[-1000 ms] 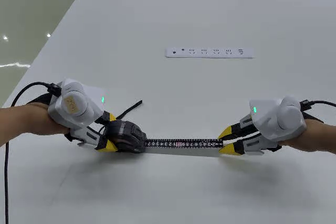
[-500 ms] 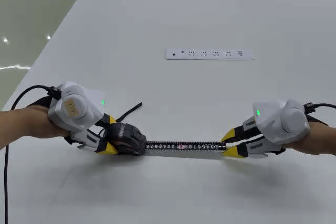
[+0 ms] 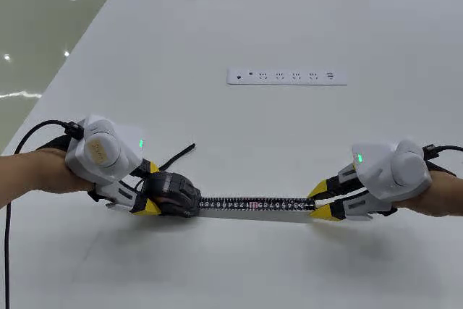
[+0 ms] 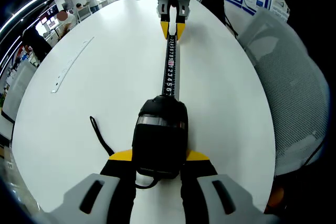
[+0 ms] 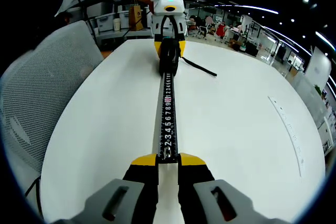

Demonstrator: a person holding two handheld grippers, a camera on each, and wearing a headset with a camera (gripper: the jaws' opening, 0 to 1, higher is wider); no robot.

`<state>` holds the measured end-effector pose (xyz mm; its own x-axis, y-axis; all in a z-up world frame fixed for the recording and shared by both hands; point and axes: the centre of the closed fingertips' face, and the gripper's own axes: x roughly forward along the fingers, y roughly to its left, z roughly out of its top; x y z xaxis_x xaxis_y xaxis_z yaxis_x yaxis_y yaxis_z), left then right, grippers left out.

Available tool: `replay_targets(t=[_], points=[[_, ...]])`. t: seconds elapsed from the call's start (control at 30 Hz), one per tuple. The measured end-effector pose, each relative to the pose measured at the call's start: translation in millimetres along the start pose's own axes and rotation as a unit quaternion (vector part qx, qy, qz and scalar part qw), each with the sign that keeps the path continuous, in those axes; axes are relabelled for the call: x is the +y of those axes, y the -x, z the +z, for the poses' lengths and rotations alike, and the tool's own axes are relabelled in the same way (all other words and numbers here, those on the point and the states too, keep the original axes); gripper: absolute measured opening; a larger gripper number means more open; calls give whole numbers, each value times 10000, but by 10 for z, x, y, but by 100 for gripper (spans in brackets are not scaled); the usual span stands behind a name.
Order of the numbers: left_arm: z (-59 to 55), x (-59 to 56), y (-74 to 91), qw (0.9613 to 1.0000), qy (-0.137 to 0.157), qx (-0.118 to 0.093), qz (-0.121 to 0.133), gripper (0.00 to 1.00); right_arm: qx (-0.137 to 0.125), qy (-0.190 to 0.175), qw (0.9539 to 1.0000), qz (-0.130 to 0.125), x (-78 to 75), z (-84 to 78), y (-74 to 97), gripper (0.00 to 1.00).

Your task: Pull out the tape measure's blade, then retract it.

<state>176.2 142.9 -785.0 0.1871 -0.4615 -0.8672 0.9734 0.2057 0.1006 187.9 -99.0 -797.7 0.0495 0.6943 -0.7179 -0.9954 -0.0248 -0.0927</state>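
I see my left gripper point(image 3: 152, 184) as a rounded pale-grey shell with a tan round disc point(image 3: 96, 150) on its back and a small green light point(image 3: 141, 143). Its black jaws end in yellow tips. My right gripper point(image 3: 318, 202) has the same pale shell, a green lamp point(image 3: 359, 158) and yellow-tipped jaws. A black cable point(image 3: 45, 123) runs from the left one, and a second cable point(image 3: 445, 148) from the right.
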Motion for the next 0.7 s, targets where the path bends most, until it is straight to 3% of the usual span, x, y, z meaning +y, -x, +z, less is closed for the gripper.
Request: replay_targets(t=[0.7], points=[[5,-1,-1,10000,2,18,-2,27,20,-24,10000,-17,-1,-43,66,12]])
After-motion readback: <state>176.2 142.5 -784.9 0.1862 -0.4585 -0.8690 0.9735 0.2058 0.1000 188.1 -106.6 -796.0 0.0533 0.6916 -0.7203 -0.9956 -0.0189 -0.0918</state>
